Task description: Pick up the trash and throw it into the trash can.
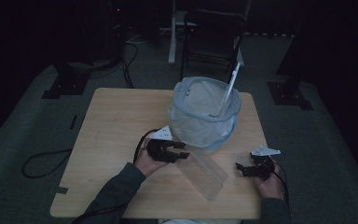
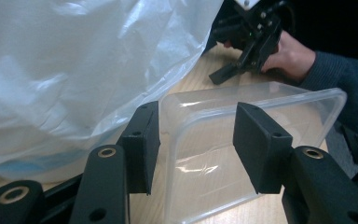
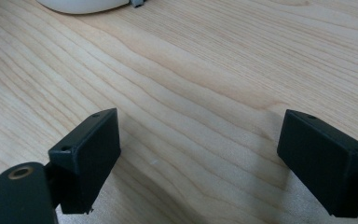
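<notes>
A clear plastic container lies tipped on the wooden table, just in front of a grey-rimmed bin lined with a white plastic bag. My left gripper is at the container's near end. In the left gripper view its jaws stand open astride the container's rim, one pad outside the wall and one over the mouth. My right gripper hovers open to the right of the container. Between its pads I see bare table.
A white stick leans out of the bin. The bag bulges close to my left jaw. A chair and stand bases sit on the dark floor beyond the table. Cables trail off to the left.
</notes>
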Tool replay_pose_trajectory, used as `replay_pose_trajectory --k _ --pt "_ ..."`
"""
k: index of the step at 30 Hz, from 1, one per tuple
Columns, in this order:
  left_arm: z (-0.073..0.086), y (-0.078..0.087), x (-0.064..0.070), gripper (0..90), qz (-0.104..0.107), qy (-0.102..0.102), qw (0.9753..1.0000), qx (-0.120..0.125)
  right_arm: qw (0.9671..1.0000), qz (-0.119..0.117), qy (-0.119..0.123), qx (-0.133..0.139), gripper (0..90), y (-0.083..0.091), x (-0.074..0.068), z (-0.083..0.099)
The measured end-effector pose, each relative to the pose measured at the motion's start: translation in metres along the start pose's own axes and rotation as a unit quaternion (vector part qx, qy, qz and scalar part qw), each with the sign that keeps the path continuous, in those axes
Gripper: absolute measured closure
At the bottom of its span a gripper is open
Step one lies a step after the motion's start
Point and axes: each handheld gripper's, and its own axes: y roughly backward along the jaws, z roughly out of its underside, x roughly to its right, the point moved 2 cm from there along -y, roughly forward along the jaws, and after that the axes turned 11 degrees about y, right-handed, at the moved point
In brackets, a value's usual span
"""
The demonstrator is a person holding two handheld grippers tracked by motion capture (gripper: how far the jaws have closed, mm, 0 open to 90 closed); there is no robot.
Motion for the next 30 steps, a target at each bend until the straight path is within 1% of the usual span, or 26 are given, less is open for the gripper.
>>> replay_pose_trajectory --k 3,5,6,7,9,10,11,13,14,16,18,20,24,27,28,30 --pt "0.000 -0.008 -0.001 52.4 0.010 -0.004 0.9998 -0.015 1.0000 0.000 0.000 0.000 12.3 0.000 0.000 0.000" --pt "0.002 -0.013 0.000 54.1 0.008 -0.009 0.9997 -0.023 1.0000 0.000 0.000 0.000 12.3 0.000 0.000 0.000" --pt "0.003 -0.014 0.001 55.8 0.007 -0.012 0.9996 -0.023 1.0000 0.000 0.000 0.000 12.3 0.000 0.000 0.000" --pt "0.004 -0.015 0.003 58.9 0.009 -0.014 0.9996 -0.023 1.0000 0.000 0.000 0.000 12.3 0.000 0.000 0.000" --pt "0.004 -0.014 0.004 68.5 0.010 -0.017 0.9995 -0.023 1.0000 0.000 0.000 0.000 12.3 0.000 0.000 0.000" --pt "0.004 -0.014 0.004 68.5 0.010 -0.017 0.9995 -0.023 1.0000 0.000 0.000 0.000 12.3 0.000 0.000 0.000" --pt "0.005 -0.013 0.011 76.8 0.001 -0.034 0.9992 -0.022 1.0000 0.000 0.000 0.000 12.3 0.000 0.000 0.000" --pt "0.006 -0.013 0.015 80.5 -0.005 -0.045 0.9987 -0.023 1.0000 0.000 0.000 0.000 12.3 0.000 0.000 0.000" --pt "0.006 -0.013 0.018 81.2 -0.006 -0.049 0.9985 -0.024 1.0000 0.000 0.000 0.000 12.3 0.000 0.000 0.000" --pt "0.006 -0.013 0.018 81.2 -0.006 -0.049 0.9985 -0.024 1.0000 0.000 0.000 0.000 12.3 0.000 0.000 0.000" --pt "0.007 -0.015 0.024 77.4 0.003 -0.059 0.9978 -0.029 1.0000 0.000 0.000 0.000 12.3 0.000 0.000 0.000" --pt "0.007 -0.017 0.025 72.9 0.010 -0.059 0.9977 -0.032 1.0000 0.000 0.000 0.000 12.3 0.000 0.000 0.000" --pt "0.007 -0.019 0.027 71.0 0.016 -0.063 0.9972 -0.035 1.0000 0.000 0.000 0.000 12.3 0.000 0.000 0.000" --pt "0.008 -0.022 0.030 72.3 0.012 -0.070 0.9966 -0.042 1.0000 0.000 0.000 0.000 12.3 0.000 0.000 0.000" --pt "0.009 -0.024 0.032 75.7 0.009 -0.077 0.9957 -0.051 1.0000 0.000 0.000 0.000 12.3 0.000 0.000 0.000" --pt "0.010 -0.024 0.034 79.5 0.004 -0.081 0.9953 -0.054 1.0000 0.000 0.000 0.000 12.3 0.000 0.000 0.000"
